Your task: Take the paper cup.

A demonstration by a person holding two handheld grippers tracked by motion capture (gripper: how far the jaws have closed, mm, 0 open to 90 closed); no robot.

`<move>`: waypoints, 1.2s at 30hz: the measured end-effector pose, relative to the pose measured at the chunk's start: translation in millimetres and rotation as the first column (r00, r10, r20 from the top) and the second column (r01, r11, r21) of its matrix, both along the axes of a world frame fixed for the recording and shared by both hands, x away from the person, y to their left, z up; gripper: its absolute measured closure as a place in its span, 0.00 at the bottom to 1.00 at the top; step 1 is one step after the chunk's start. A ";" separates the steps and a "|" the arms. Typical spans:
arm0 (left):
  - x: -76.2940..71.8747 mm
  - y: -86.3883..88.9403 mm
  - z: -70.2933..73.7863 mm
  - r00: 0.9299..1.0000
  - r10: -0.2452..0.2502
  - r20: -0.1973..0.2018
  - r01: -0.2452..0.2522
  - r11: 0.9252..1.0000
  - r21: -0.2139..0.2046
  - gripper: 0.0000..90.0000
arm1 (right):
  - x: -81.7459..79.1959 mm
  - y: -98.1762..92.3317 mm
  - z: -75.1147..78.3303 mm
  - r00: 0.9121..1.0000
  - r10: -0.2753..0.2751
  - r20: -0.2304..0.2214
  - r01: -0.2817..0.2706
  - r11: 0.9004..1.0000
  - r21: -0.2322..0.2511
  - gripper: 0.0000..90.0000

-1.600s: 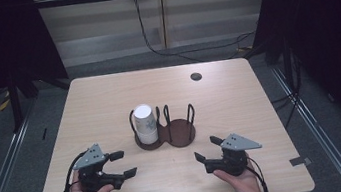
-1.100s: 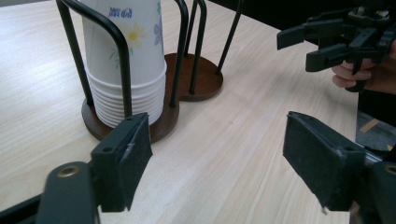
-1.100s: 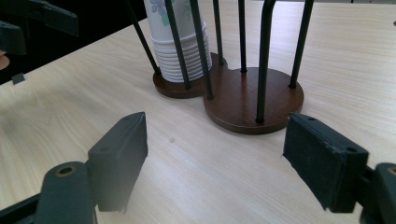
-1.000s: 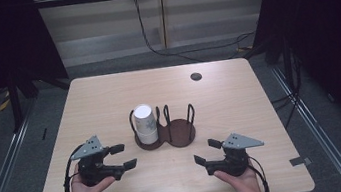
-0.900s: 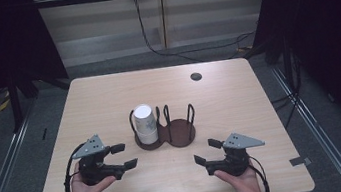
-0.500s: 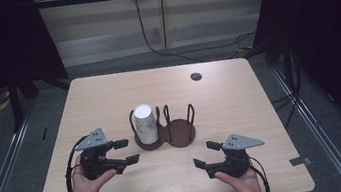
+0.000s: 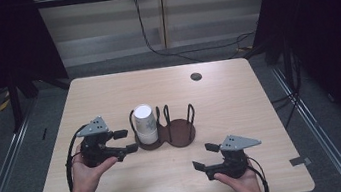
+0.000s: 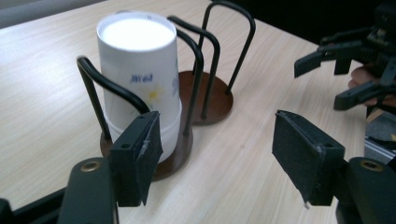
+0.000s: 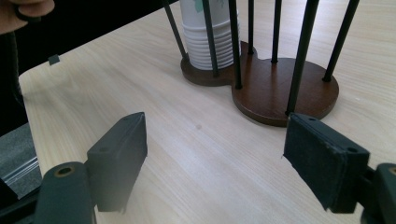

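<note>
A stack of white paper cups [image 7: 145,125] stands upside down in the left bay of a brown two-bay holder with black wire hoops [image 7: 179,132]. My left gripper [image 7: 125,140] hovers just left of the holder and points at the cups. Its jaws have just been closing and stand open, with nothing between them. In the left gripper view the cups [image 8: 140,79] rise just beyond its left jaw. My right gripper [image 7: 204,156] rests near the table's front, open and empty, facing the holder base [image 9: 280,88] and the cups [image 9: 210,42].
The light wooden table [image 7: 239,96] bears a small dark round disc [image 7: 196,76] near its far right edge. Grey tape marks [image 7: 300,161] sit at the front corners. Cables run along the floor behind the table.
My left gripper has risen and moved right, up to the cup holder, and its jaws have narrowed. The right gripper has kept still.
</note>
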State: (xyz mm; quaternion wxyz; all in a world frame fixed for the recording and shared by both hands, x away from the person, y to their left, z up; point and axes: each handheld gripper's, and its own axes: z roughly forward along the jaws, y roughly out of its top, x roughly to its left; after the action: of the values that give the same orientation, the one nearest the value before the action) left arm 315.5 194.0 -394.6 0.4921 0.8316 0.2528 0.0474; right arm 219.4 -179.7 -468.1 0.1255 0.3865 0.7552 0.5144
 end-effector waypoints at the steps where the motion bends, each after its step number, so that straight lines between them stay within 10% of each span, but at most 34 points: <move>1: 0.7 1.0 3.3 1.000 0.011 0.007 -0.011 1.000 -0.012 0.34 | -0.1 0.2 0.0 1.000 -0.001 0.001 0.001 1.000 0.000 0.24; 36: 41.8 -29.2 44.9 0.999 -0.034 0.006 0.033 0.986 0.162 0.30 | -0.5 1.8 -0.8 1.000 0.025 -0.009 -0.025 1.000 -0.011 0.23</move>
State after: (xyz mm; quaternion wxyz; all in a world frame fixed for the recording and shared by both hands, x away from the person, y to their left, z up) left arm 357.3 164.7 -349.8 0.4247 0.8728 0.2318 0.0634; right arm 218.9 -177.9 -469.0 0.1181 0.3786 0.7632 0.5101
